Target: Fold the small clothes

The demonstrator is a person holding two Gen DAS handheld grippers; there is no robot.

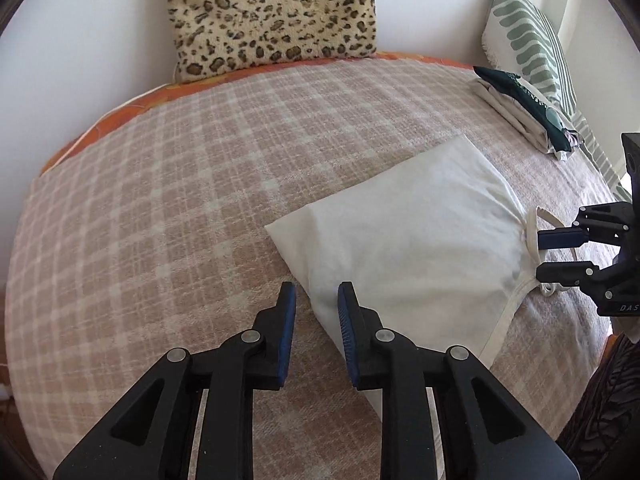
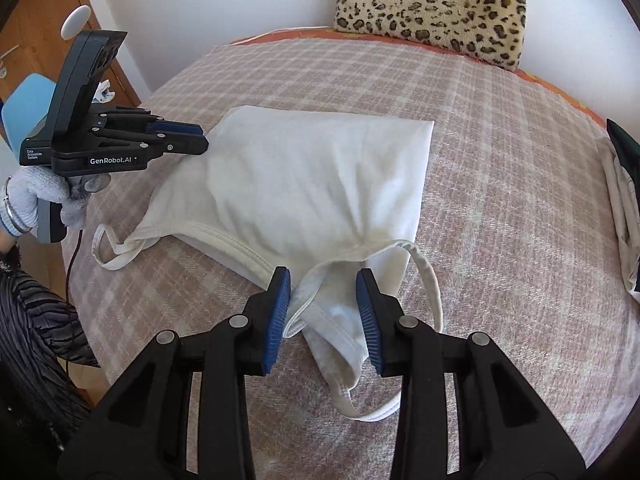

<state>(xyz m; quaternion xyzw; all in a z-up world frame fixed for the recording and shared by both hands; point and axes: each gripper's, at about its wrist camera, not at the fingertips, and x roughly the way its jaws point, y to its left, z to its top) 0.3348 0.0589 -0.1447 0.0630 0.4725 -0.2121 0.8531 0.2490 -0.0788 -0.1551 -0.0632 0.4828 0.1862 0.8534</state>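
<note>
A white strappy top (image 1: 420, 232) (image 2: 300, 184) lies folded on the checked blanket (image 1: 160, 200). My left gripper (image 1: 317, 296) (image 2: 205, 139) hovers at the top's far folded corner, jaws slightly apart; the cloth's edge runs under them and the pads do not press it. A gloved hand (image 2: 36, 196) holds it. My right gripper (image 2: 324, 274) (image 1: 539, 256) stands open over the strap end, with the bunched neckline lying loose between its blue pads. One strap (image 2: 430, 280) loops out to the right, another strap (image 2: 108, 252) to the left.
A leopard-print cushion (image 1: 272, 12) (image 2: 432, 0) leans on the wall behind the bed. A green-and-white pillow (image 1: 524, 36) and a stack of folded clothes (image 1: 520, 104) (image 2: 624, 208) sit at the right side. Wooden furniture (image 2: 40, 20) stands left of the bed.
</note>
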